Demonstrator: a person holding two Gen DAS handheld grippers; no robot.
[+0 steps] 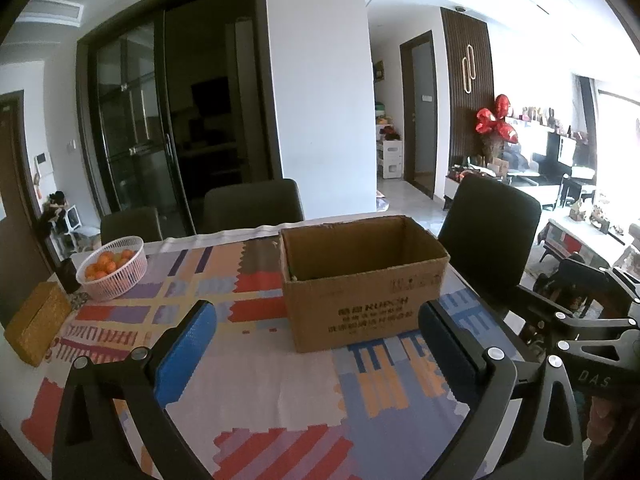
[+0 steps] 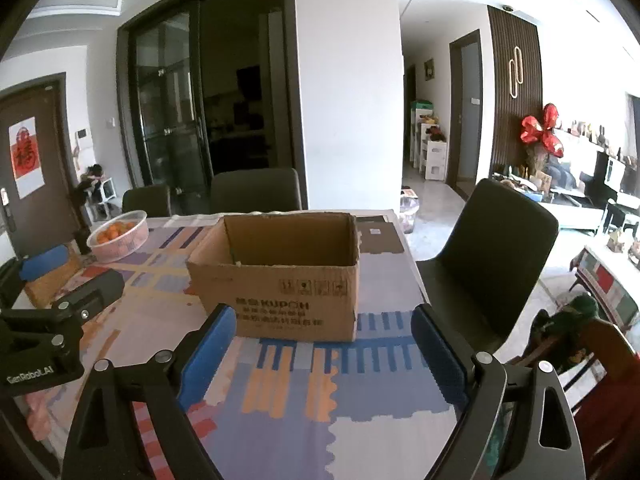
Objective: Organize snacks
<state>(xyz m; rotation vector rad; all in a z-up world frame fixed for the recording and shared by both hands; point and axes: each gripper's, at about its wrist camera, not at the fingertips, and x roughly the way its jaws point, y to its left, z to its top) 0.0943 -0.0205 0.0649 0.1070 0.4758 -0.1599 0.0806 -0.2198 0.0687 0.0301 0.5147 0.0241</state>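
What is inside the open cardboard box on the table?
Only the bare brown inner walls of the cardboard box show, in both wrist views. Its near wall hides the floor and lower interior, so any snacks lying at the bottom cannot be confirmed or ruled out.

Box: the box is sitting on the table, in front of my fingers.
Basket: the basket of oranges is sitting far left, with a flat box lying nearer me.
Chairs: the chairs are standing behind the table.
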